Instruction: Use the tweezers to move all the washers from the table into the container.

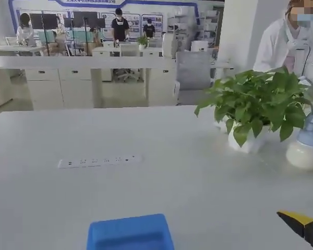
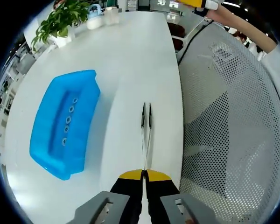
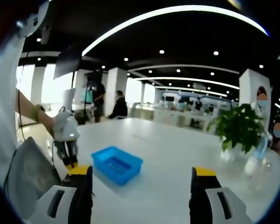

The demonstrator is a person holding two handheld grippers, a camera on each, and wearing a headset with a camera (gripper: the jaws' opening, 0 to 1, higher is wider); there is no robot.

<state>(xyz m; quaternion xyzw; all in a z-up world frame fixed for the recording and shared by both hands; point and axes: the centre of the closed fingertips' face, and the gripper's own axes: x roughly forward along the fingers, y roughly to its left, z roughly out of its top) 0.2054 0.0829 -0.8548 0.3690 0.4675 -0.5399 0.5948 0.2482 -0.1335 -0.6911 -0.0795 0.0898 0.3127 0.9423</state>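
**First:** Washers (image 2: pixel 68 118): any loose on the worktop (image 1: pixel 198 192) in the head view?

**Second:** None that I can make out. A power strip (image 1: pixel 99 161) lies mid-worktop and a potted plant (image 1: pixel 258 104) stands at the right. The blue container (image 1: pixel 126 223) sits at the near edge, its inside too blurred to read. One pair of tongs (image 1: pixel 301 222) pokes in at the bottom right corner. I cannot tell whose they are, nor whether they are wide or narrow.

**First:** And the left gripper view?

**Second:** That one settles it, I think. A row of small rings lies along the floor of the container, and I take them for the washers. The white surface around it looks bare. So my guess is the moving is done, or very nearly, unless a washer hides somewhere off to the side.

**First:** The tweezers?

**Second:** The tweezers (image 2: pixel 146 133) stick straight out from the left tongs (image 2: pixel 143 173), which are pressed narrow on the back end, as far as I can judge. The points sit to the right of the container, beside it but apart, with nothing pinched in them. The washers lie left of the points, inside the walls.

**First:** Right gripper view?

**Second:** The right tongs (image 3: pixel 142 186) stand wide with nothing between them. The container sits ahead of them and a little left, well apart. The washers inside are too small to pick out there. Further left, the left tongs hover at the worktop's edge.
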